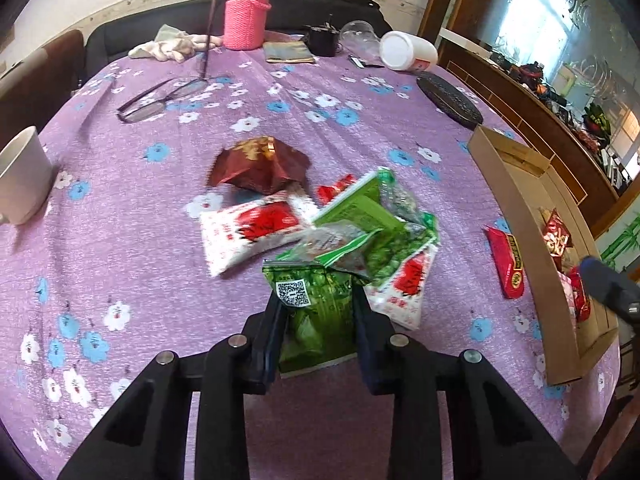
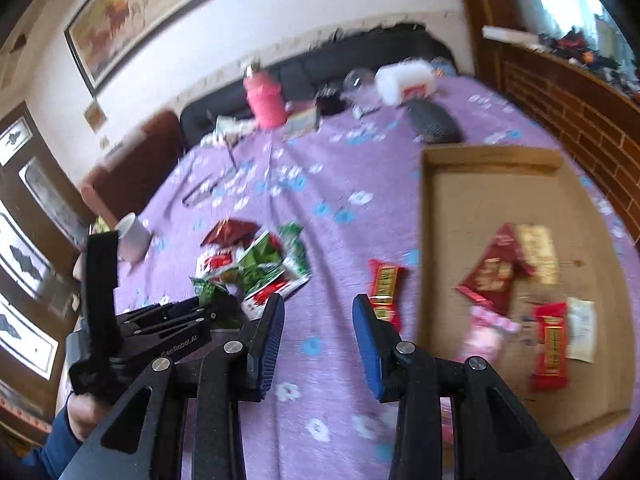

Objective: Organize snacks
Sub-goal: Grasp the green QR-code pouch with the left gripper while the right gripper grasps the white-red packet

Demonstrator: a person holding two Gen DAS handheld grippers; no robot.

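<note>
Left gripper (image 1: 318,312): closed on a green snack packet (image 1: 316,316), pinched across its width between both pads, QR-code end pointing forward, lower edge hanging free below the jaws. Looks lifted clear of the purple floral tablecloth (image 1: 140,264), though contact at the bottom edge cannot be ruled out. Just ahead, the remaining pile: more green packets (image 1: 360,208), two white-and-red packets (image 1: 252,232), and beyond those a dark red foil bag (image 1: 260,166). Off to the right, a lone red bar (image 1: 506,262) lying just beside the wall of the cardboard box (image 1: 516,208), which already holds several red wrappers.

Right gripper (image 2: 318,324): jaws apart, nothing between them, hovering over bare cloth with the red bar (image 2: 384,280) just beyond the right fingertip and the cardboard box (image 2: 430,240) further right.

Best handling, judged from this: keep the pinch firm, since a slippery air-filled pouch held near one end may swivel or slide out. Carry rightward high enough to clear the box wall. Release only once above the open floor of the box, away from the wrappers already there. Avoid dragging the hanging edge through the pile. Free gripper well placed to take the lone bar.
</note>
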